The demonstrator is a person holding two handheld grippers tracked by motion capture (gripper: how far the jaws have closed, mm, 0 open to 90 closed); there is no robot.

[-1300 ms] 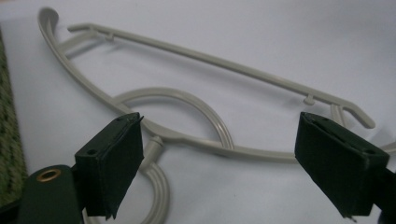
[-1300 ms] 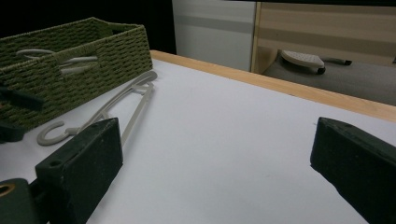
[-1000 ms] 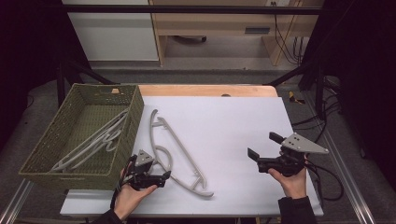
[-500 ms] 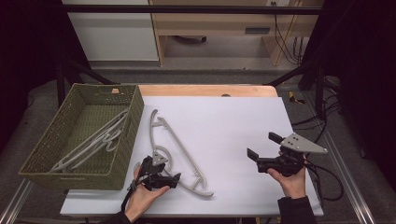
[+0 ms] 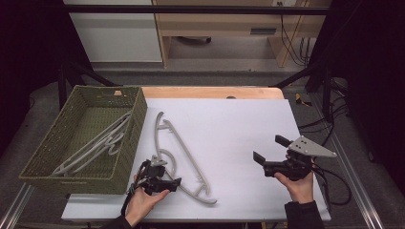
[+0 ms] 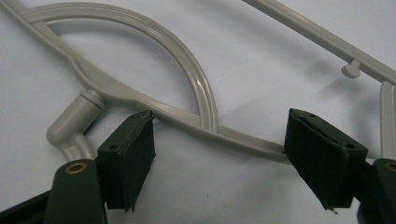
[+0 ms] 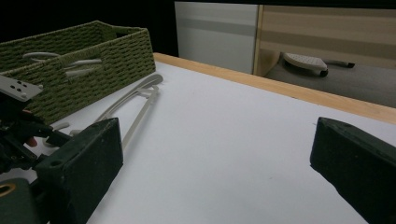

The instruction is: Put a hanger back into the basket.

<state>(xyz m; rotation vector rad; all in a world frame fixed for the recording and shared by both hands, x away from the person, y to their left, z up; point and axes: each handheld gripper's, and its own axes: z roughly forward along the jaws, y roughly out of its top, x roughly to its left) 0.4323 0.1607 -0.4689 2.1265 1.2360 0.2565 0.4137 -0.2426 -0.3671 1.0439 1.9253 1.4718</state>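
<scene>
Left tool jaws closing, astride the grey hanger flat on the surface beside the basket, not yet pinching. Centre on the bar near the hook. Right tool open, idle.

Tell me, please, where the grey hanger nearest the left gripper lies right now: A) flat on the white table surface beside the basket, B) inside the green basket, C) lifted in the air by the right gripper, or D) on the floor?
A: the hanger lies flat on the white table just right of the green basket, with the left gripper straddling its bar, jaws apart.
</scene>
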